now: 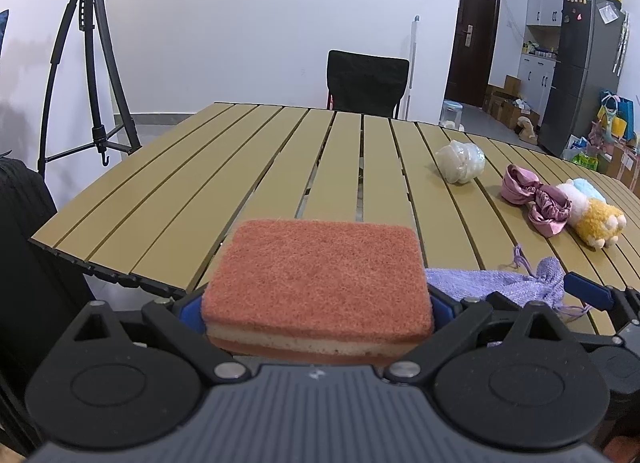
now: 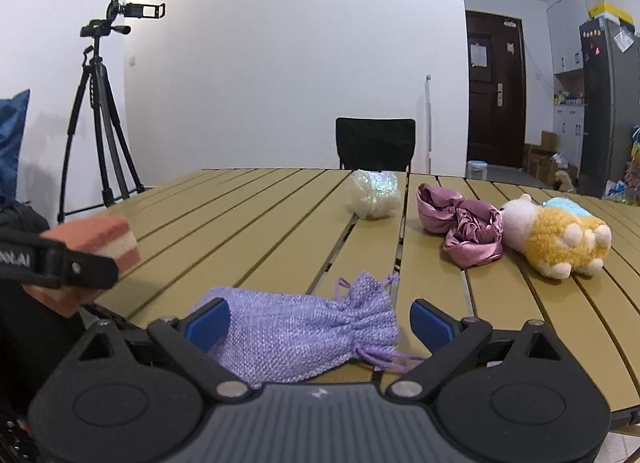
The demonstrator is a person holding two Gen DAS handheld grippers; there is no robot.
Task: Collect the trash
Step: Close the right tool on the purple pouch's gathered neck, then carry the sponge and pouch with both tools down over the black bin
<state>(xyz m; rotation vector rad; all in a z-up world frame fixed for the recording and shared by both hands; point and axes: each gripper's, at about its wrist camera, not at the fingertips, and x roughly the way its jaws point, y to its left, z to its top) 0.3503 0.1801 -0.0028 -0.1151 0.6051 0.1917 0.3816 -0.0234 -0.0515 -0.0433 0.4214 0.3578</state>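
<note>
Slatted tan table (image 2: 260, 223) fills both views; black chair (image 2: 374, 143) at its far edge, tripod w/ camera (image 2: 100, 111) off to the left by the wall. On the table's right part, in a row: yellow-white plush toy (image 2: 560, 239), pink satin cloth (image 2: 464, 223) touching it, clear crumpled plastic wrapper (image 2: 374, 193) farther back, apart from the cloth. Orange sponge (image 1: 316, 287), scouring side up, is off the table at its near left edge, pinched at both ends by the left claw (image 1: 316, 311). Lilac drawstring pouch (image 2: 304, 335) lies on the table's near edge, btwn the blue pads of the right claw (image 2: 318, 323). That claw is spread wide; right pad clear of the pouch, left pad just beside it, contact unclear.
</note>
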